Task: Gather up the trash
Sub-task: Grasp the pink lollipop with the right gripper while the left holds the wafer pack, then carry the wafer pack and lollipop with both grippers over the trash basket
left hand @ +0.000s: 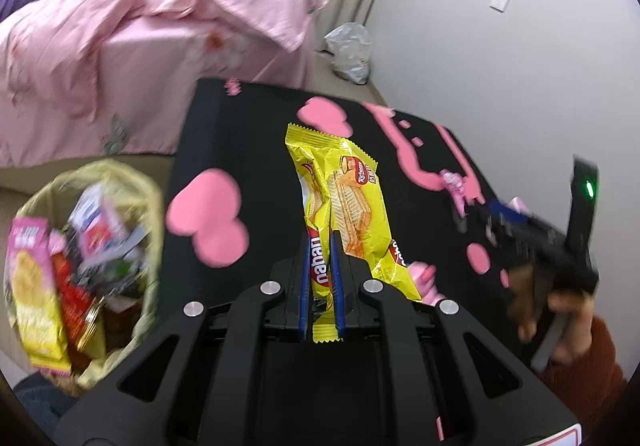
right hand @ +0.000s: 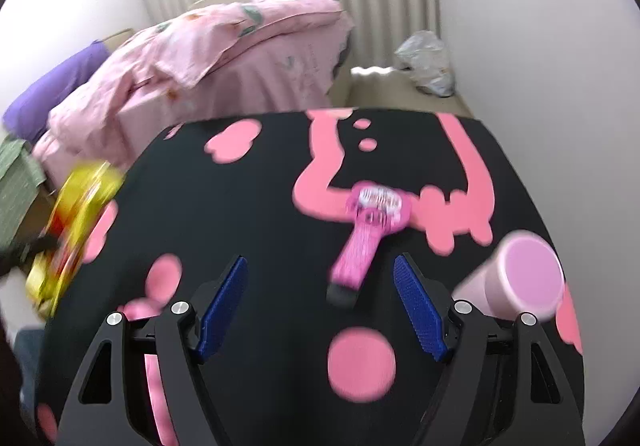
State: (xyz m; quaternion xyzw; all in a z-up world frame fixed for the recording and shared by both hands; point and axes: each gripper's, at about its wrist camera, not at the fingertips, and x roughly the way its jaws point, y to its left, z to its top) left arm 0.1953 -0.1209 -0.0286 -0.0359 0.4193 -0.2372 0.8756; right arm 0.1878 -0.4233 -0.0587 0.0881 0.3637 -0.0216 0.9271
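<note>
Left gripper [left hand: 322,282] clamps the yellow wafer wrapper [left hand: 344,206] above the desk [left hand: 260,150], bin-bound (the trash bin [left hand: 80,266] waits at left). Right gripper [right hand: 320,294] gapes empty, facing the pink tube [right hand: 368,234]; next, release over the bin.

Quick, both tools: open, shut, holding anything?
Left tool: shut on the yellow wafer packet.
Right tool: open, empty, pink wrapper lying ahead of it.

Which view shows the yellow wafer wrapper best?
The left wrist view: the yellow wafer wrapper is sharp, centred, pinched by the left gripper, with its printing readable. The right wrist view shows only a blurred yellow smear at the table's left edge.
</note>
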